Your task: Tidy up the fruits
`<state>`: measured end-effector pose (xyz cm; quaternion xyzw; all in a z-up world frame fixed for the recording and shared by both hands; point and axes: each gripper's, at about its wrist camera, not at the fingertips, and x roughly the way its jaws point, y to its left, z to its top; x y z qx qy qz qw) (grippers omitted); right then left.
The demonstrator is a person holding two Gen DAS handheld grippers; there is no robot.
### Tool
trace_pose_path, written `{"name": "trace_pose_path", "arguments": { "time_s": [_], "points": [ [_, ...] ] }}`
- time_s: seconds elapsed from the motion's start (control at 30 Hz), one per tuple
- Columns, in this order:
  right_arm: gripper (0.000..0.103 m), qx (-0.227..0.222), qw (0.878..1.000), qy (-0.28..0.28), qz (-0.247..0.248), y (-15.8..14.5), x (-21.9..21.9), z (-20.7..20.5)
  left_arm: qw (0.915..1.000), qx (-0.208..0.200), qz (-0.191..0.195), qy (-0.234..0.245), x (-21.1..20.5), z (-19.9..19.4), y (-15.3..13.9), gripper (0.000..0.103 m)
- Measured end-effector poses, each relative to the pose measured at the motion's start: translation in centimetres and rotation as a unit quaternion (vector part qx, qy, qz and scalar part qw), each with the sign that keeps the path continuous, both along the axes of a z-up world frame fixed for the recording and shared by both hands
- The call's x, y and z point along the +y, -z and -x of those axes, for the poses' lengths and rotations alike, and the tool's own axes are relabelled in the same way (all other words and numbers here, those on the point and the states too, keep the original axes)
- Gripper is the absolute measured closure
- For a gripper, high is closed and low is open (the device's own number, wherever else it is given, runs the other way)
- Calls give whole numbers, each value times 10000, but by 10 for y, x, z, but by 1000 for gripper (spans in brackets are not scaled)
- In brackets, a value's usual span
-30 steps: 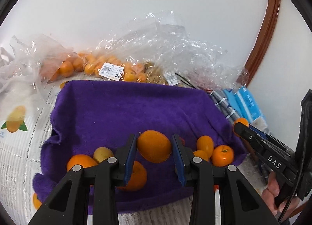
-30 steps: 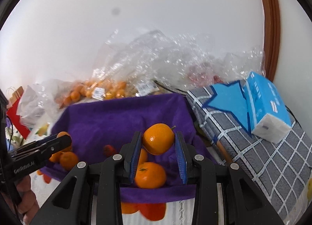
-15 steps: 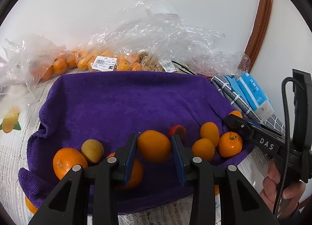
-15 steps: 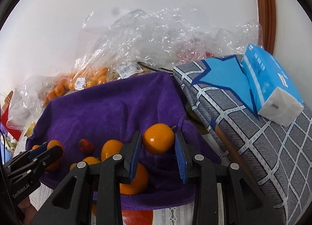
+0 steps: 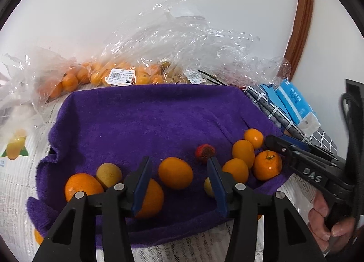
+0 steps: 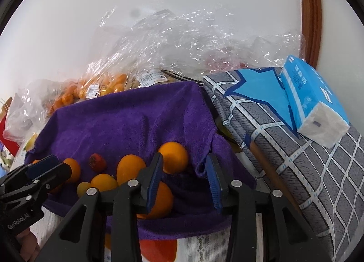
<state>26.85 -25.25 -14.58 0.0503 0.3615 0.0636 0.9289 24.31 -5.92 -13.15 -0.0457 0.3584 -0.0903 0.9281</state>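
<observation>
A purple towel (image 5: 145, 125) lines a tray and holds several oranges along its near edge. My left gripper (image 5: 178, 184) is open, and an orange (image 5: 175, 175) lies loose on the towel between its fingers. My right gripper (image 6: 185, 179) is open over the towel's (image 6: 127, 123) right corner, with an orange (image 6: 173, 157) resting just left of its gap. A small red fruit (image 5: 205, 153) and a yellowish fruit (image 5: 108, 174) lie among the oranges. The right gripper also shows at the right edge of the left wrist view (image 5: 276, 143).
Clear plastic bags of oranges (image 5: 118, 75) and crumpled wrap (image 5: 182, 43) lie behind the tray. A grey checked cushion (image 6: 295, 148) with a blue tissue pack (image 6: 311, 100) sits to the right. A printed tablecloth (image 5: 18, 159) lies to the left.
Both grippers have opened and let go of their oranges, which now lie on the purple towel. Both have moved lower and closer over the tray.
</observation>
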Motion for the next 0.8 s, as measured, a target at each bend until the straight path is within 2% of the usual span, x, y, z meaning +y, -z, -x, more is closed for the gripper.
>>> {"name": "trace_pose_path", "arguments": {
  "time_s": [0.1,0.2,0.27,0.3,0.33,0.37,0.5,0.63,0.8],
  "points": [
    [61,67,10000,-61,-28,-17,1,11,9996,84,-137,-242,5,5,-10,55],
    [60,-41,9999,-87,98,-43,6,34,9993,194,-14,-323,15,18,-23,55],
    [51,-113,9996,-19,271,-60,11,50,9988,228,-18,-424,21,31,-33,55],
    [51,-162,9994,6,305,-68,13,59,9987,222,-1,-468,24,37,-38,51],
    [50,-206,9994,33,287,-77,14,71,9984,221,15,-515,26,43,-42,42],
    [46,-204,9994,62,273,-82,14,77,9982,221,19,-560,29,50,-46,39],
    [44,-129,9996,221,110,-98,10,111,9974,90,-79,-712,36,81,-60,30],
    [42,-94,9993,345,-76,-108,4,144,9969,49,-170,-767,38,110,-70,28],
    [42,-105,9992,274,264,-120,10,185,9957,-185,-175,-890,37,146,-87,16]
  ]
}}
